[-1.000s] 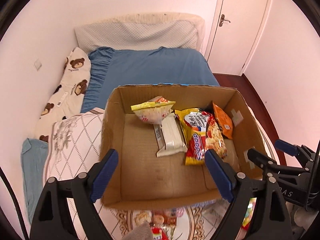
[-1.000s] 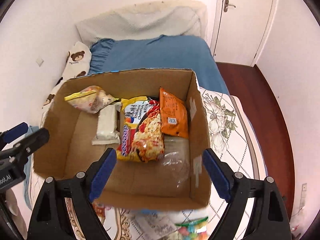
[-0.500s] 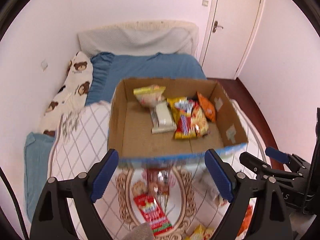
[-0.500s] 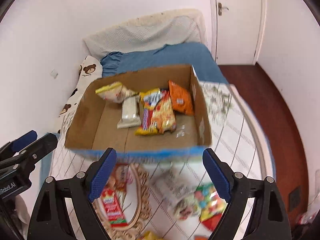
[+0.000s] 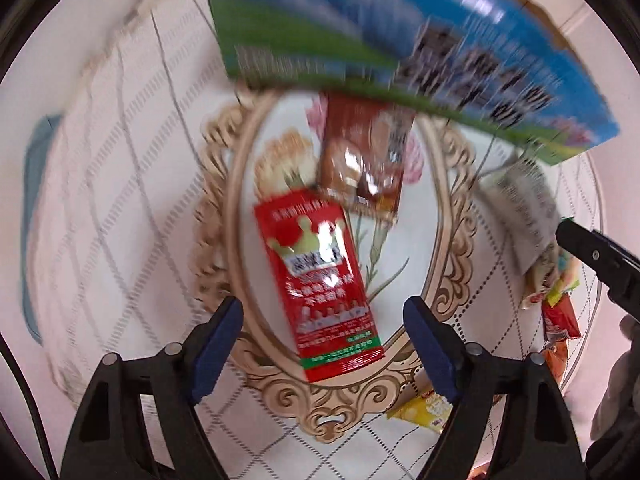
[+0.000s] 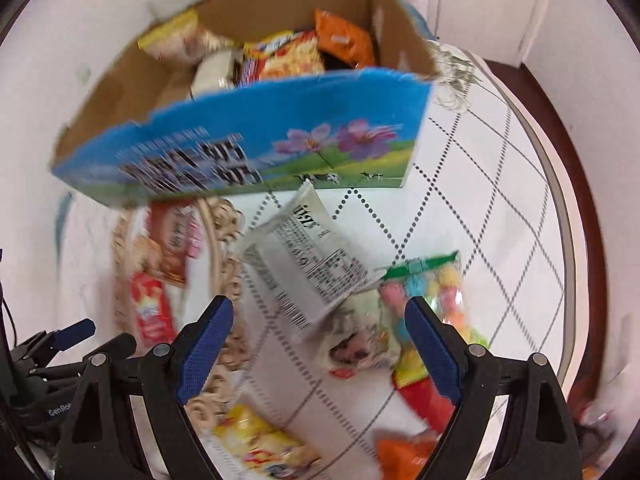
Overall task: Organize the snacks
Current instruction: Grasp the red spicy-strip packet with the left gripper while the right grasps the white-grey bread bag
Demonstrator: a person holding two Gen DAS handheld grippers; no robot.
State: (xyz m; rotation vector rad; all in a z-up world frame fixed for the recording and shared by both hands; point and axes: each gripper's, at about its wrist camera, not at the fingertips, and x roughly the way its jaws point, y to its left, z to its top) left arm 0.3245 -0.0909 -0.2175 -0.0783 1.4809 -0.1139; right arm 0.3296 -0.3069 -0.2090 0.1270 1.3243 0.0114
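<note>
A cardboard box (image 6: 280,148) with a blue printed front holds several snack packets. Loose snacks lie on the quilt before it. In the left wrist view my left gripper (image 5: 324,336) is open right over the lower end of a red packet (image 5: 320,280), with a brown packet (image 5: 364,156) beyond it and the box (image 5: 400,40) above. In the right wrist view my right gripper (image 6: 316,340) is open over a white packet (image 6: 304,268), next to a bag of coloured candies (image 6: 428,292).
A yellow packet (image 6: 260,444), an orange one (image 6: 408,456) and a red one (image 6: 424,396) lie near the right gripper. The left gripper shows at the lower left of the right wrist view (image 6: 92,340). Dark wood floor (image 6: 576,128) lies right of the bed.
Both grippers have pulled back from the box and dropped low toward the loose snacks on the quilt. Both stay open and empty.
</note>
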